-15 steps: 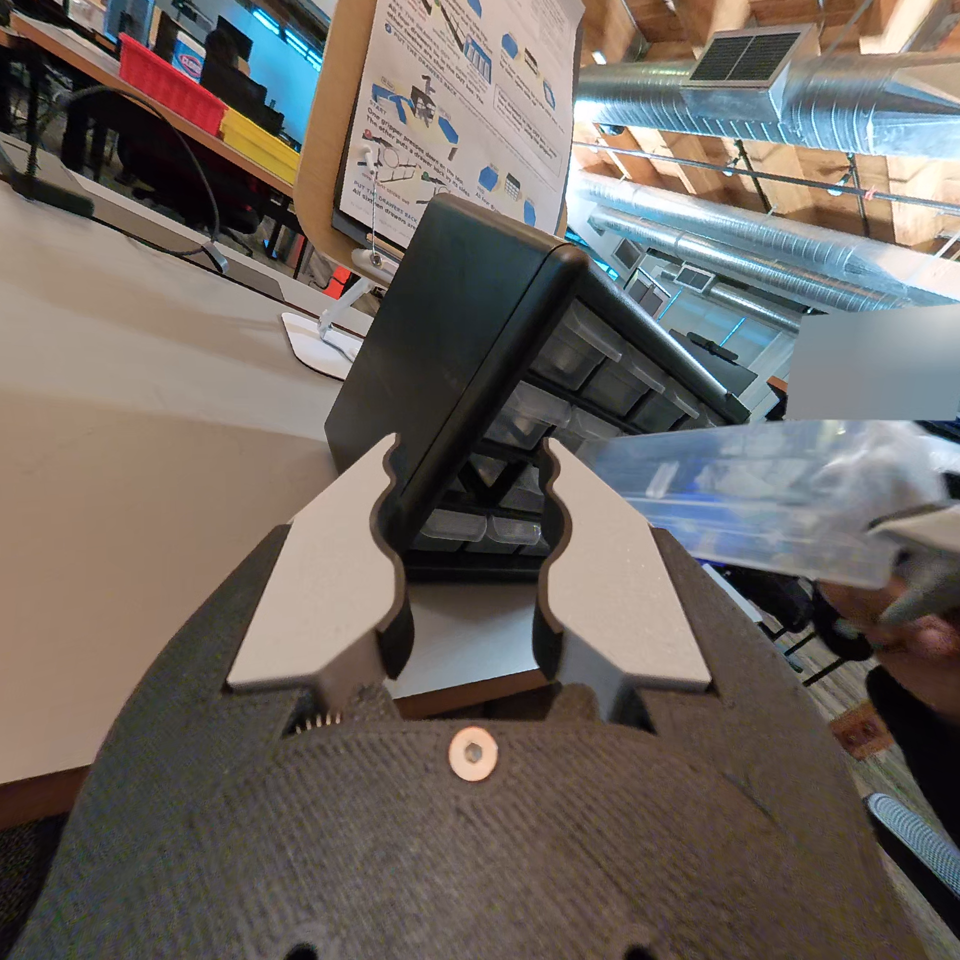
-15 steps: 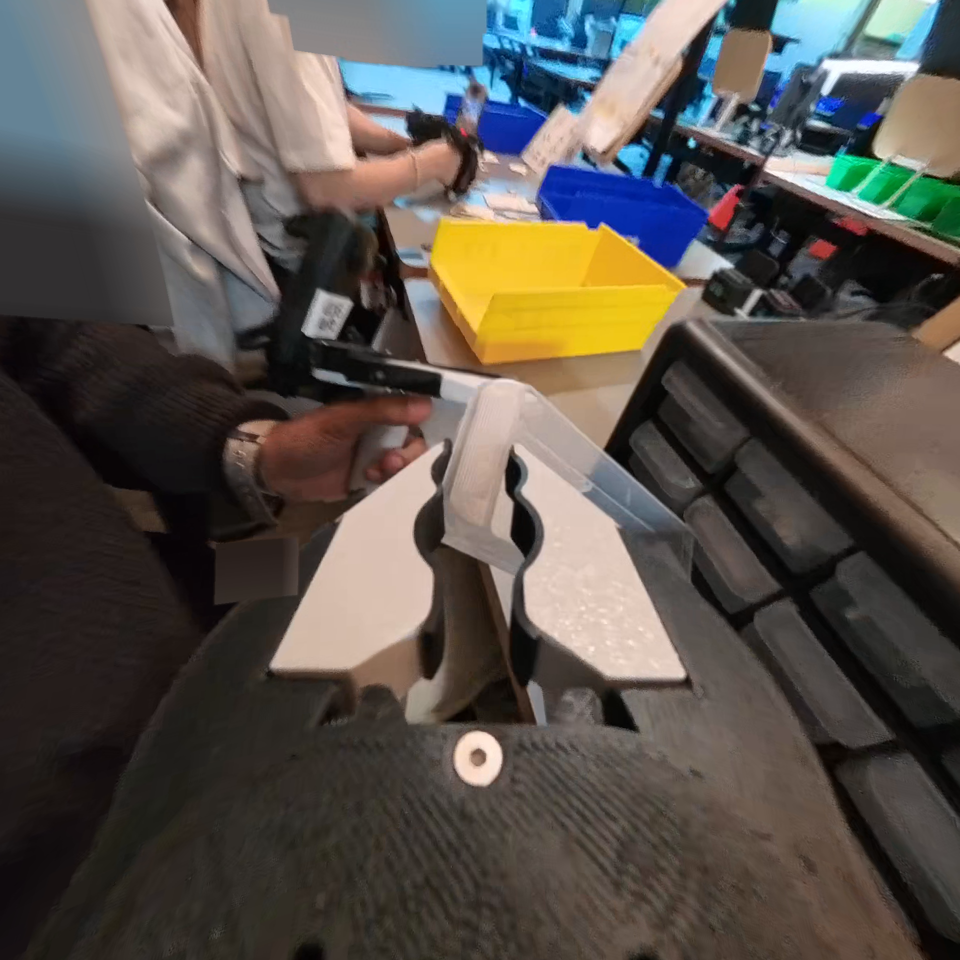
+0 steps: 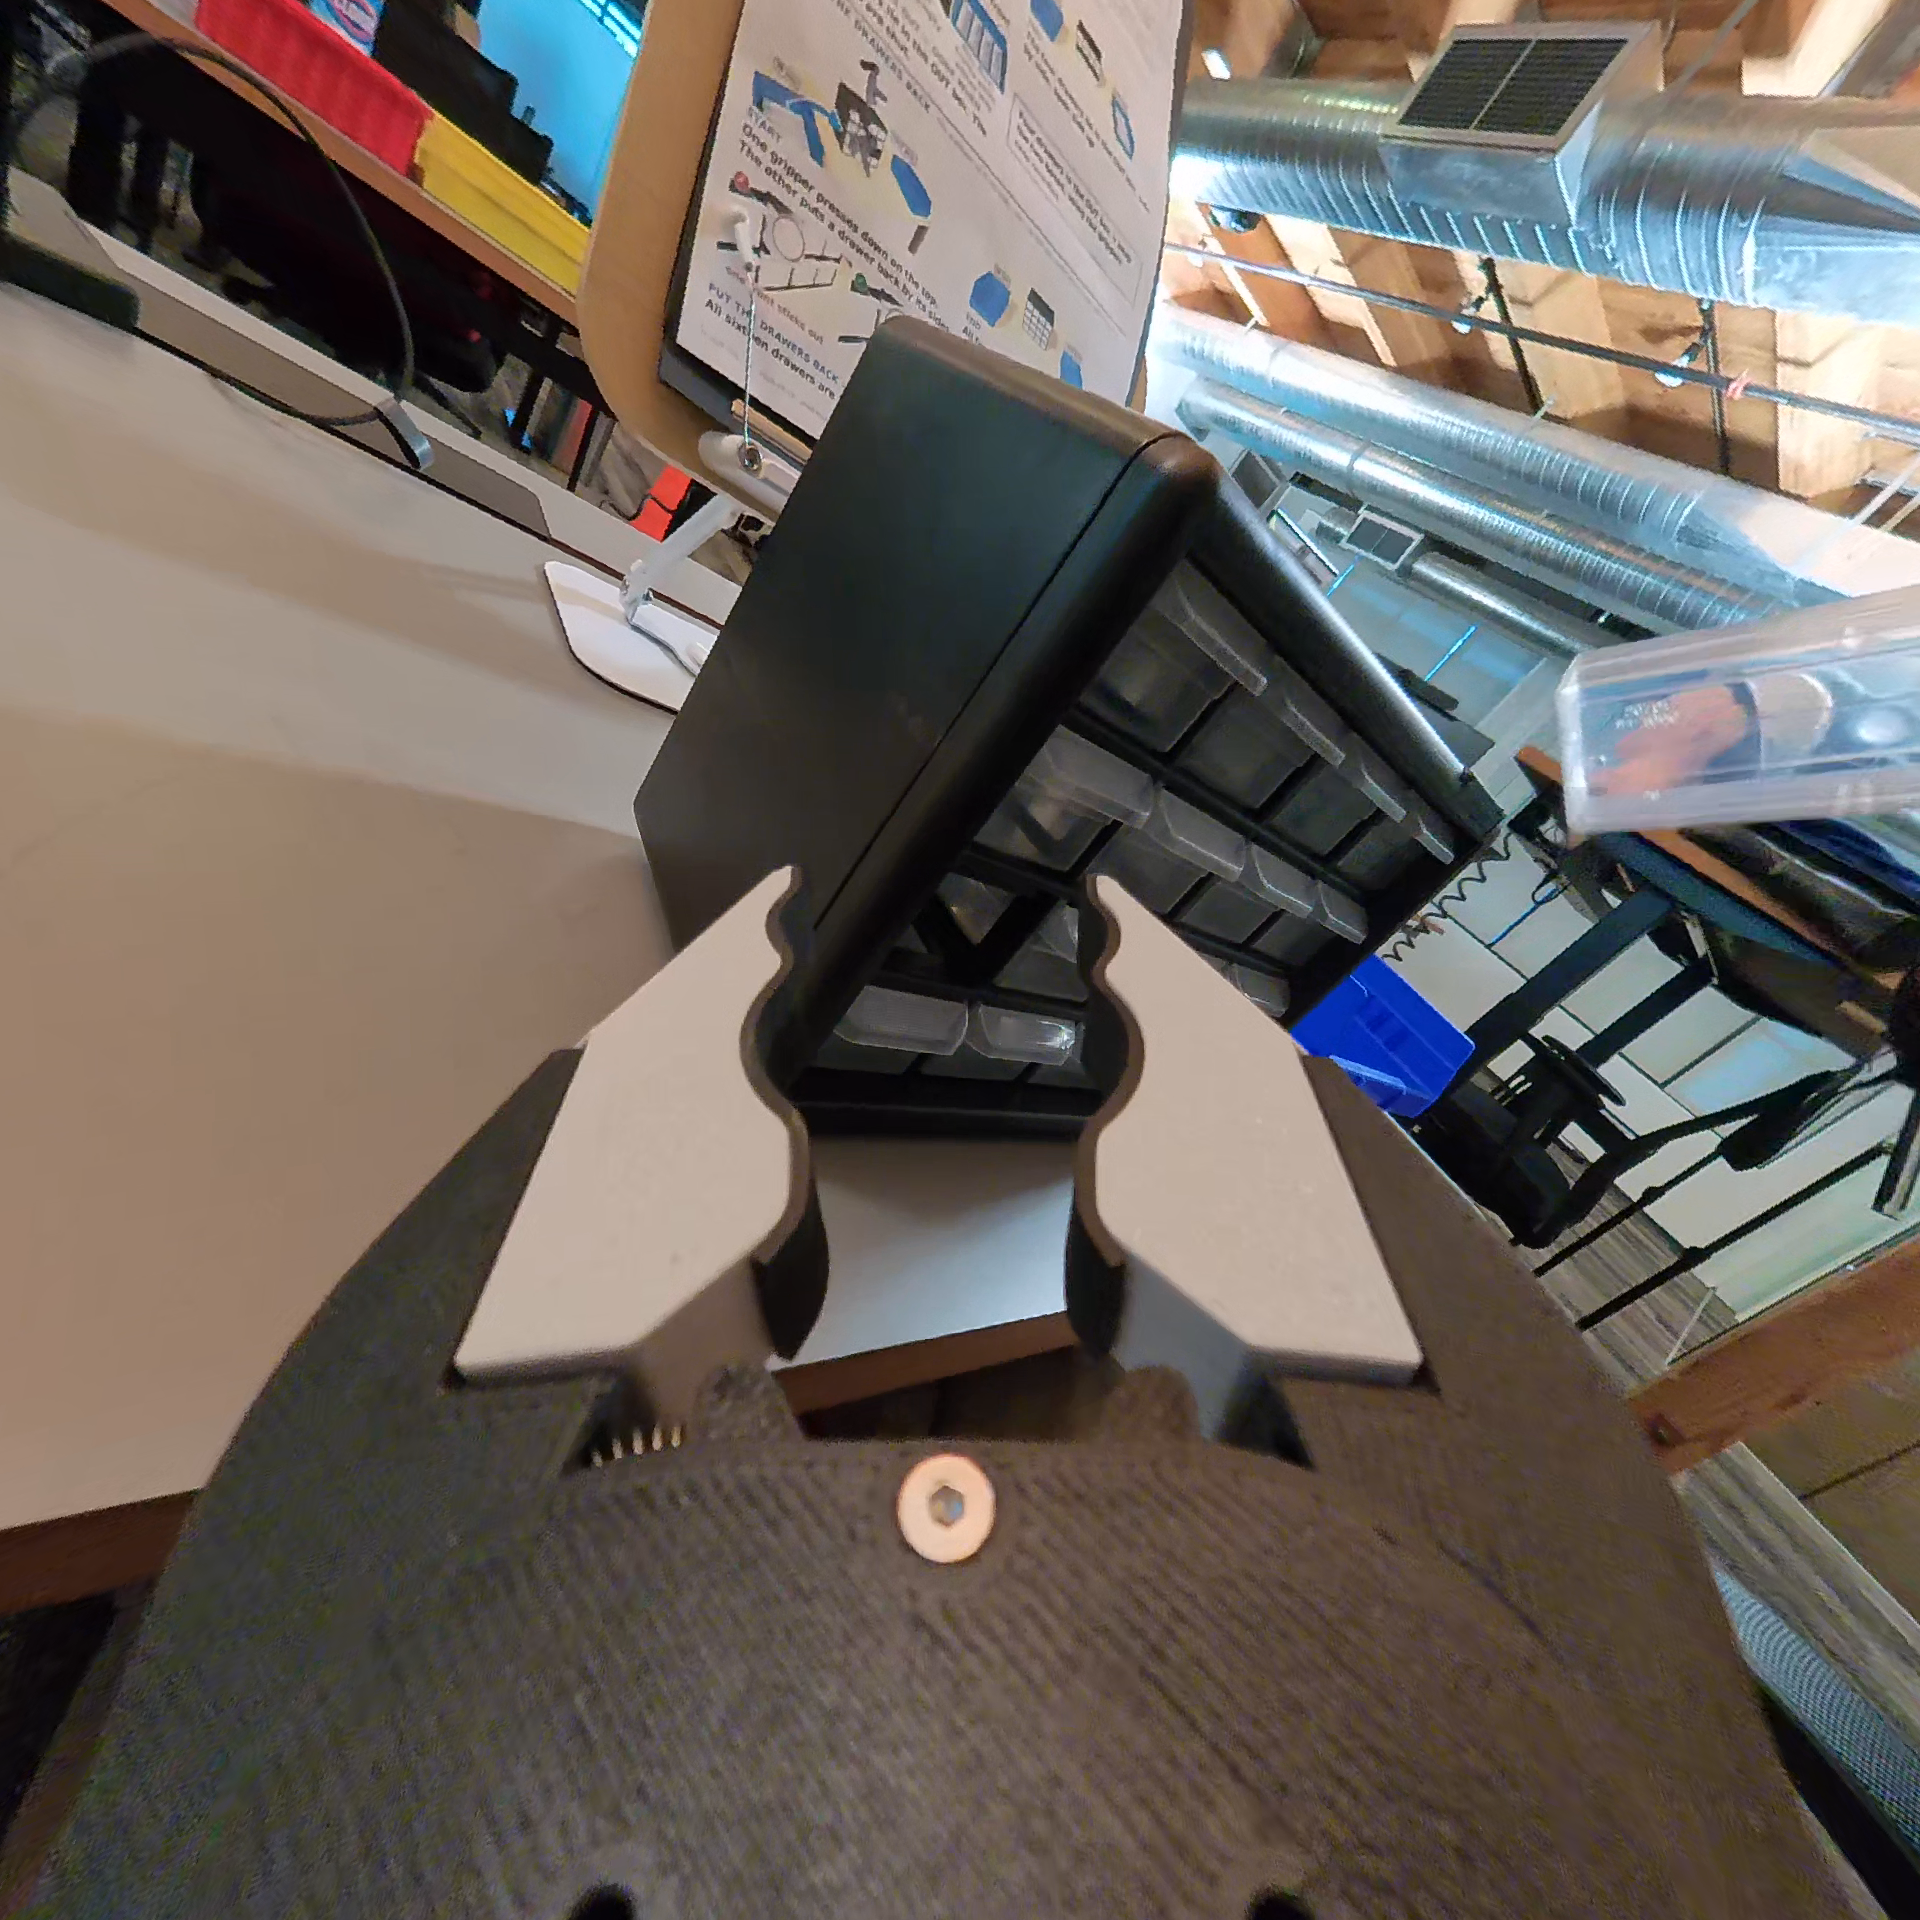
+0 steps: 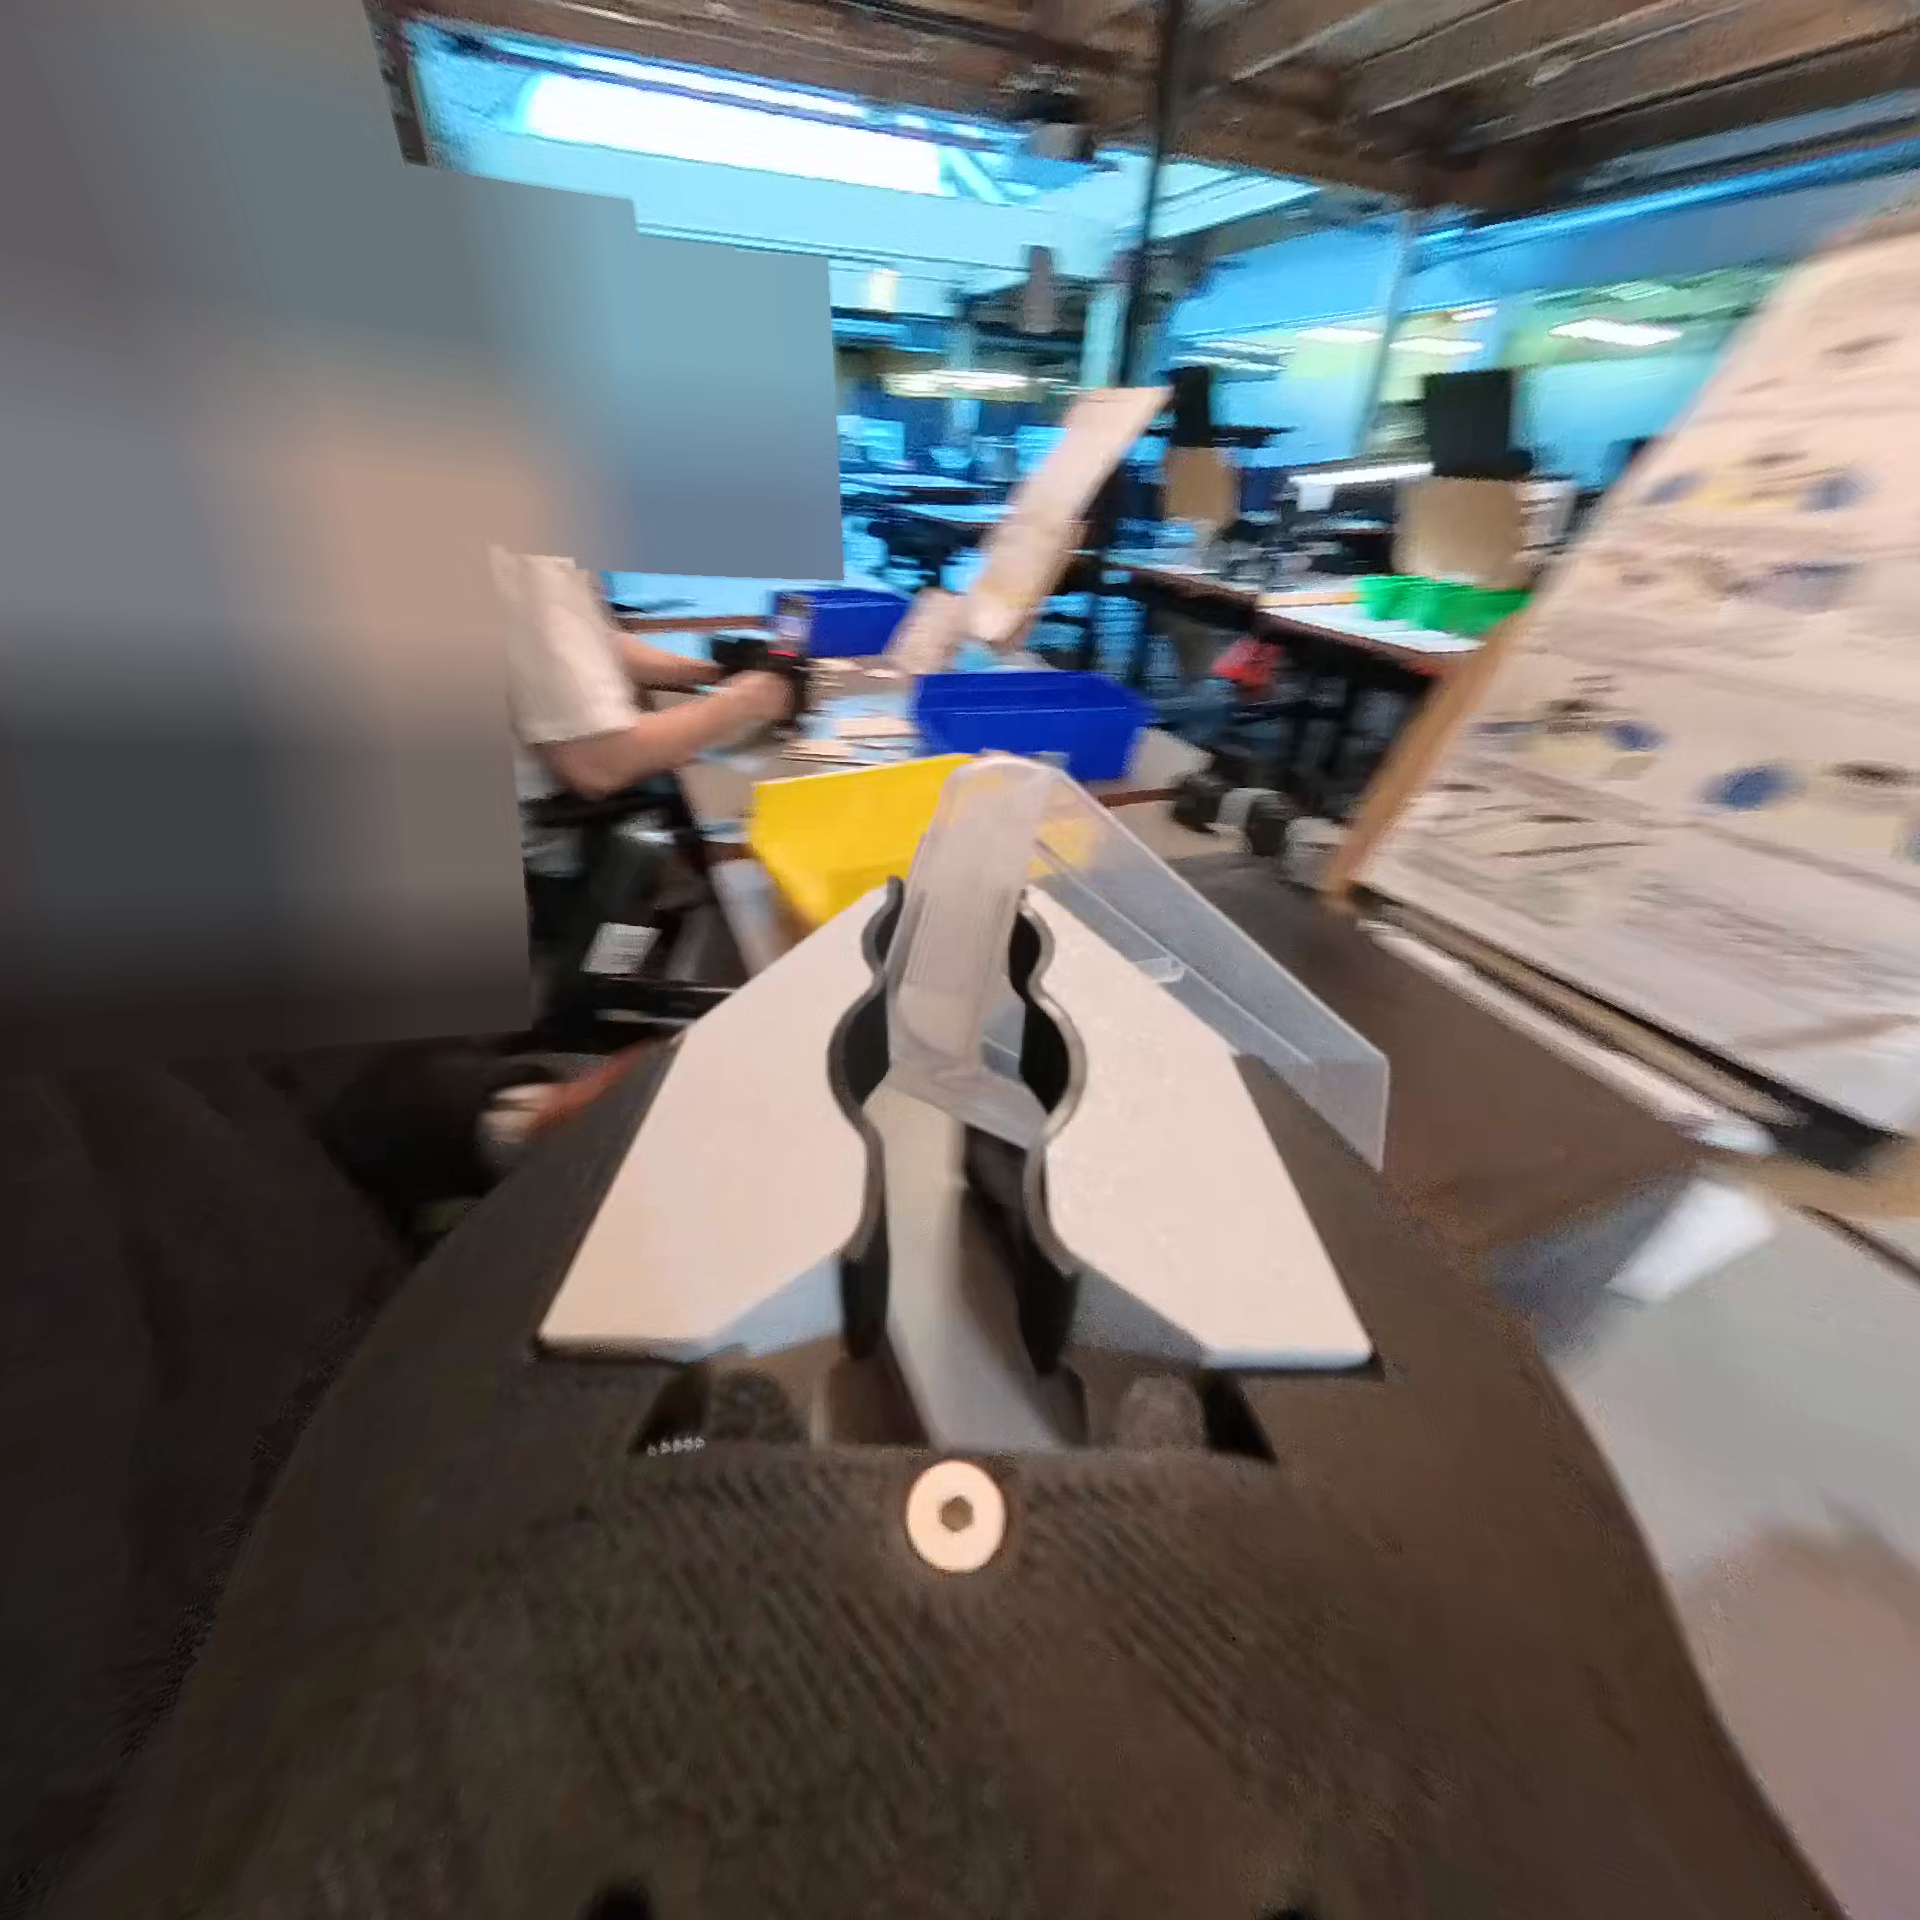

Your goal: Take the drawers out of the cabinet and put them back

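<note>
A black cabinet (image 3: 914, 644) with several clear drawers in its front stands on the grey table (image 3: 260, 831). One slot (image 3: 961, 925) low on its left side looks open. My left gripper (image 3: 940, 894) is open and empty, its fingers on either side of the cabinet's near front corner, close to it. My right gripper (image 4: 956, 904) is shut on the front lip of a clear plastic drawer (image 4: 1122, 935), held in the air over a dark surface (image 4: 1475, 1091) that looks like the cabinet's top. The drawer also shows in the left wrist view (image 3: 1745, 727), up and right of the cabinet.
An instruction board on a white stand (image 3: 935, 156) is behind the cabinet and fills the right of the right wrist view (image 4: 1683, 748). A yellow bin (image 4: 831, 842) and a blue bin (image 4: 1029, 717) sit on the table beyond. A person (image 4: 582, 675) works at the far side.
The right gripper has lifted the clear drawer up and away from the cabinet's front, and its view now looks over the cabinet's top. The left gripper has stayed open by the cabinet's corner.
</note>
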### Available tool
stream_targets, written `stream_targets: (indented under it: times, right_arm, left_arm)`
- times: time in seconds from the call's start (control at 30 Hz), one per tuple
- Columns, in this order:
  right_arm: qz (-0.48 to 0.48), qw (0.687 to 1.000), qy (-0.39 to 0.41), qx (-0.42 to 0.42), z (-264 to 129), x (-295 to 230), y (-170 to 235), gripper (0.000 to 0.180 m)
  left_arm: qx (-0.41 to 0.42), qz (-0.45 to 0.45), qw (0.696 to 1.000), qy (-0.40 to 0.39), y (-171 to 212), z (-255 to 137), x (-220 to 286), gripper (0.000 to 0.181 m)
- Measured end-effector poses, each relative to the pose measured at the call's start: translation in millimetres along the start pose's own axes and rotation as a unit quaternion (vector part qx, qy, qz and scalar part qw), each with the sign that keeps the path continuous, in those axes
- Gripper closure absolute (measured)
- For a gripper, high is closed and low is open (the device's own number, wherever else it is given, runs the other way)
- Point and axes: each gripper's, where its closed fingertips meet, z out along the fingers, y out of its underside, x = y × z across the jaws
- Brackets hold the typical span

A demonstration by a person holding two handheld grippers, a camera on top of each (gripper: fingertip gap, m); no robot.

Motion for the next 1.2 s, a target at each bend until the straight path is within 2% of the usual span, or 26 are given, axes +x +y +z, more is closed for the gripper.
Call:
stream_targets:
  times: [0.03, 0.1, 0.2, 0.27, 0.33, 0.47, 0.67, 0.83, 0.9, 0.97, 1.0, 1.07, 1.2]
  right_arm:
    - [-0.023, 0.999, 0.044, -0.005, -12.3, 19.3, -2.9, 0.161]
    - [-0.093, 0.982, 0.161, -0.041, -39.2, 72.8, 2.4, 0.161]
    - [-0.172, 0.918, 0.319, -0.162, -84.0, 178.5, 40.9, 0.161]
    - [-0.174, 0.886, 0.361, -0.233, -106.6, 246.2, 81.5, 0.161]
    - [-0.142, 0.873, 0.381, -0.27, -121.8, 303.8, 125.3, 0.161]
    - [-0.083, 0.843, 0.412, -0.335, -143.5, 383.0, 203.9, 0.161]
    - [0.007, 0.83, 0.415, -0.374, -145.2, 435.9, 272.6, 0.16]
    - [-0.017, 0.812, 0.402, -0.423, -144.8, 456.8, 295.4, 0.159]
    - [-0.001, 0.807, 0.39, -0.444, -142.2, 455.6, 306.9, 0.153]
    - [0.026, 0.79, 0.41, -0.456, -149.3, 458.0, 313.0, 0.138]
    - [0.044, 0.789, 0.416, -0.449, -151.2, 457.1, 312.1, 0.129]
    - [0.094, 0.811, 0.421, -0.396, -148.5, 451.5, 297.9, 0.123]
    - [0.17, 0.86, 0.422, -0.232, -146.6, 435.3, 232.0, 0.112]
  left_arm:
    - [-0.002, -0.002, 1.0, 0.0, 0.9, 0.3, -0.5, 0.132]
    - [-0.005, -0.004, 1.0, -0.002, 2.7, 1.1, -1.9, 0.132]
    - [-0.009, -0.008, 1.0, -0.004, 4.8, 2.4, -2.9, 0.132]
    - [-0.011, -0.004, 1.0, -0.004, 6.7, 3.5, -2.0, 0.132]
    - [-0.013, 0.005, 1.0, -0.003, 7.8, 4.8, 0.2, 0.132]
    - [-0.01, 0.036, 0.999, -0.009, 6.7, 5.9, 3.4, 0.133]
    - [-0.028, 0.059, 0.998, 0.005, 15.8, 9.3, 10.6, 0.139]
    - [-0.043, 0.059, 0.997, 0.012, 22.9, 11.8, 13.4, 0.136]
    - [-0.04, 0.056, 0.998, 0.01, 21.6, 11.3, 13.0, 0.133]
    - [-0.039, 0.057, 0.998, 0.012, 20.4, 10.3, 13.9, 0.133]
    - [-0.039, 0.058, 0.997, 0.013, 20.2, 9.7, 14.6, 0.132]
    - [-0.039, 0.063, 0.997, 0.016, 20.2, 8.3, 16.9, 0.132]
    - [-0.043, 0.077, 0.996, 0.028, 23.4, 7.7, 24.1, 0.132]
